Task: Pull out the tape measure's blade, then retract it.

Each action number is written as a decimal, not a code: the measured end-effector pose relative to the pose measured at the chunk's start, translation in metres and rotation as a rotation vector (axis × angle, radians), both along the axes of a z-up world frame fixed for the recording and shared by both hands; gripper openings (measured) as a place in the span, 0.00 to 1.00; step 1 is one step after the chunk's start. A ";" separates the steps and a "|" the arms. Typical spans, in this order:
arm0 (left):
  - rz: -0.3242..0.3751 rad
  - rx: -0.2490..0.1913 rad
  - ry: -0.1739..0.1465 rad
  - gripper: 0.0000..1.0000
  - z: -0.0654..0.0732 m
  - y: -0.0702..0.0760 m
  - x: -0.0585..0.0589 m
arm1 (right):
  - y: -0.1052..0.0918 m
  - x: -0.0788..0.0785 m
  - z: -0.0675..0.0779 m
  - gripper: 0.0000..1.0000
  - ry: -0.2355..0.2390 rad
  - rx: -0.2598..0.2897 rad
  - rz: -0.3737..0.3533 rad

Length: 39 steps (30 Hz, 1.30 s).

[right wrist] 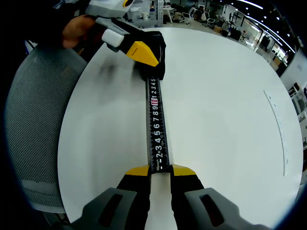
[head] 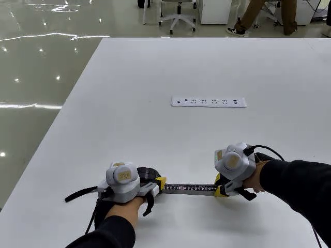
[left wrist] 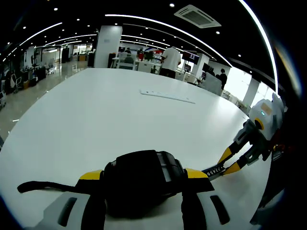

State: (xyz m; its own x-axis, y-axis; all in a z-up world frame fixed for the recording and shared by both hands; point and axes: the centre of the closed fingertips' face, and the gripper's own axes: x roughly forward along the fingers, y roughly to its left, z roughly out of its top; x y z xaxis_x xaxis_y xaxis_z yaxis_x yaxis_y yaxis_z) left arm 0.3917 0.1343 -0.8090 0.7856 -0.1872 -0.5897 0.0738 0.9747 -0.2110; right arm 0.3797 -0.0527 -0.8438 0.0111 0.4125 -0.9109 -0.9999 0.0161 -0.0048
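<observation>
A black tape measure case (left wrist: 141,179) sits clamped between the yellow-tipped jaws of my left gripper (left wrist: 144,175), low on the white table (head: 196,67). In the head view that case (head: 146,175) lies at the front left beside the left gripper (head: 158,185). Its numbered blade (right wrist: 155,124) runs straight out to my right gripper (right wrist: 154,170), which is shut on the blade's end. The blade (head: 189,188) spans the gap to the right gripper (head: 220,190). A black strap (head: 80,194) trails left from the case.
A white power strip (head: 209,102) lies flat mid-table beyond the grippers. A grey mesh chair back (right wrist: 36,129) stands off the near table edge. Glossy floor (head: 36,77) lies left of the table; office chairs and a person's legs (head: 253,15) are at the far end.
</observation>
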 end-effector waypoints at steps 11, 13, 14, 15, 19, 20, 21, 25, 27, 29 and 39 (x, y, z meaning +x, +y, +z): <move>-0.002 -0.005 0.001 0.60 0.000 0.000 0.000 | 0.007 -0.001 0.000 0.11 -0.001 0.014 0.001; -0.001 -0.006 0.001 0.60 0.000 0.000 0.000 | 0.008 -0.001 0.000 0.11 -0.001 0.016 0.001; 0.000 -0.007 0.001 0.60 0.000 0.000 0.000 | 0.009 -0.001 0.000 0.11 -0.001 0.017 -0.001; 0.000 -0.006 0.002 0.60 -0.001 0.000 0.000 | 0.010 -0.001 0.000 0.11 -0.001 0.018 -0.003; -0.001 -0.008 0.002 0.60 -0.001 0.000 0.000 | 0.015 -0.001 0.000 0.11 -0.002 0.023 -0.005; -0.001 -0.009 0.003 0.60 -0.001 0.000 0.000 | 0.015 -0.001 0.000 0.11 -0.002 0.025 -0.004; -0.002 -0.010 0.003 0.60 -0.001 0.000 0.000 | 0.016 -0.001 0.001 0.11 -0.001 0.026 -0.005; -0.001 -0.012 0.003 0.60 0.000 0.000 0.000 | 0.018 0.000 0.001 0.11 0.000 0.031 -0.009; -0.002 -0.014 0.003 0.60 0.000 0.000 0.000 | 0.020 0.000 0.001 0.11 0.000 0.032 -0.011; -0.002 -0.015 0.003 0.60 0.000 -0.001 0.000 | 0.021 0.000 0.001 0.11 0.000 0.032 -0.011; 0.000 -0.018 0.003 0.60 0.000 0.000 0.000 | 0.027 -0.001 0.001 0.11 -0.001 0.047 -0.014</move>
